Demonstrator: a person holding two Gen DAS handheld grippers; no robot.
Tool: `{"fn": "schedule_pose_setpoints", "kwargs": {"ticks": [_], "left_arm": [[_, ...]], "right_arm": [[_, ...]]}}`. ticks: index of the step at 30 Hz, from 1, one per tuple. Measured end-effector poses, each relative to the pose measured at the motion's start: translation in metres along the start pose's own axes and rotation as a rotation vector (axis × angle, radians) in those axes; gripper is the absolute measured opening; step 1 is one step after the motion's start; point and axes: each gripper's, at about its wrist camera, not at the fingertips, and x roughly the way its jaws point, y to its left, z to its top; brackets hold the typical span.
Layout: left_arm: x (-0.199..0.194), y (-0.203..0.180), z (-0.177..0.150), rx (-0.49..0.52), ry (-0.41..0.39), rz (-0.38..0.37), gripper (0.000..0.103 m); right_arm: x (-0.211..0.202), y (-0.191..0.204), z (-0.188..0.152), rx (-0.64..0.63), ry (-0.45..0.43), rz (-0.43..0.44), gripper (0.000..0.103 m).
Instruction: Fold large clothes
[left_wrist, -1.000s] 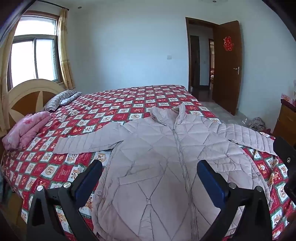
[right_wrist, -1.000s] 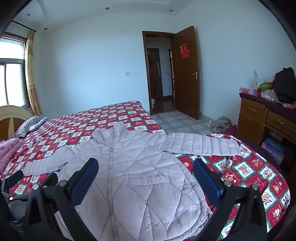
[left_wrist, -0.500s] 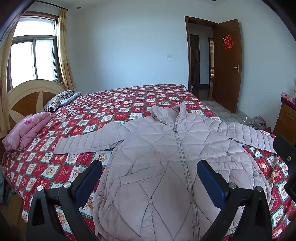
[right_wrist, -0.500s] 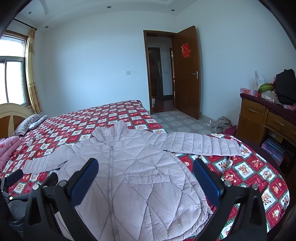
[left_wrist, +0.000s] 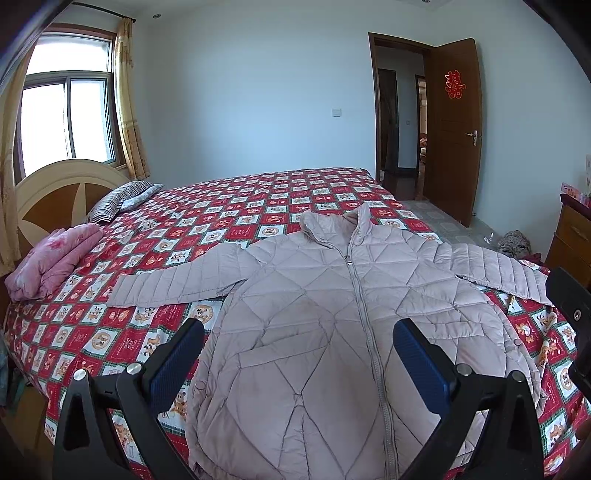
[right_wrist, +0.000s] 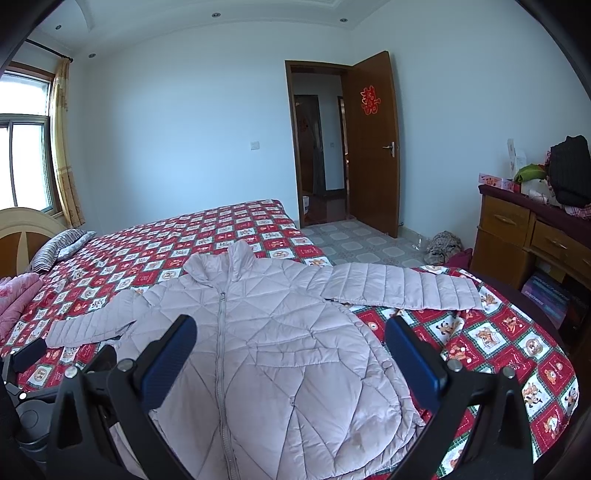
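Note:
A pale pink quilted puffer jacket (left_wrist: 332, 325) (right_wrist: 273, 343) lies flat and zipped on the bed, front up, collar away from me, both sleeves spread sideways. My left gripper (left_wrist: 297, 360) hovers open above its lower front, nothing between the blue pads. My right gripper (right_wrist: 290, 354) hangs open over the jacket's lower right side, also empty. The left sleeve (left_wrist: 173, 284) reaches toward the headboard; the right sleeve (right_wrist: 402, 286) runs toward the bed's foot edge. The jacket's hem is hidden below both frames.
The bed (left_wrist: 258, 199) carries a red patterned cover. A folded pink quilt (left_wrist: 48, 258) and a striped pillow (left_wrist: 118, 203) lie near the headboard. A wooden dresser (right_wrist: 524, 229) with clutter stands to the right. The door (right_wrist: 373, 147) is open; a cloth heap (right_wrist: 443, 245) is on the floor.
Both grippers have risen and pulled back a little, so the jacket sits slightly lower in the views. The jacket itself has not moved and both grippers stay open.

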Motion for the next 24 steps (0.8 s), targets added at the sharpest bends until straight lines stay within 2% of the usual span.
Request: {"fn": "schedule_pose_setpoints", "kwargs": {"ticks": [24], "left_arm": [[0.0013,-0.0033,-0.0008,0.001,-0.002,-0.003,0.102]], "right_arm": [[0.0034,-0.0006,-0.0001,-0.002,0.014,-0.004,0.103]]}}
